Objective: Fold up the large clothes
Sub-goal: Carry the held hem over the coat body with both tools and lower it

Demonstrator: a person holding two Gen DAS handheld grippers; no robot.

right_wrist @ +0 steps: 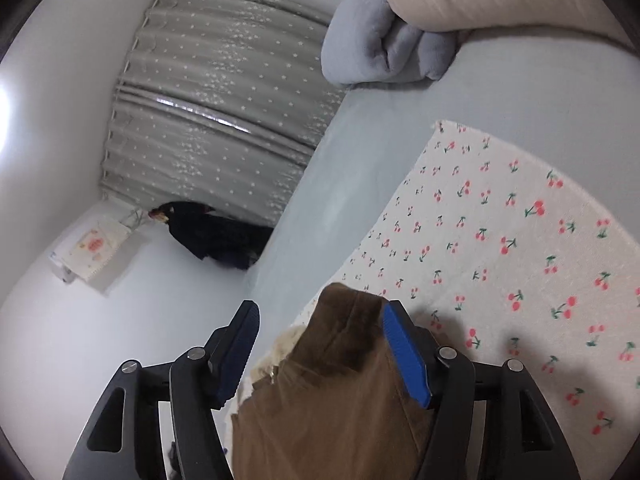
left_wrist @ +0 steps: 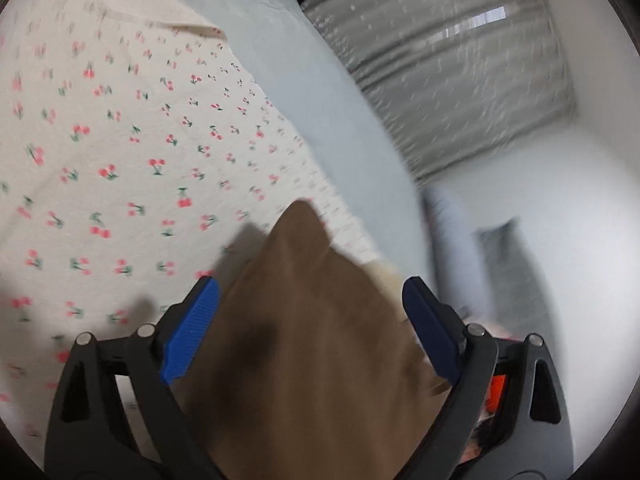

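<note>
On the cherry-print sheet (right_wrist: 500, 240), the brown garment (left_wrist: 304, 340) lies between the spread jaws of both the left gripper (left_wrist: 310, 320) and the right gripper (right_wrist: 320, 344), whose pads stand clear of it, gripping nothing.

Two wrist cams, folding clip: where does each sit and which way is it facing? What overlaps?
Left wrist view: on the left gripper, angled down over the brown garment onto the cherry-print cloth; curtain at upper right. Only its own open blue-padded fingers show.
Right wrist view: on the right gripper, looking along the bed's pale sheet toward the curtain and folded blanket; own fingers only, open.
Shared: brown garment, cherry-print cloth, curtain.
</note>
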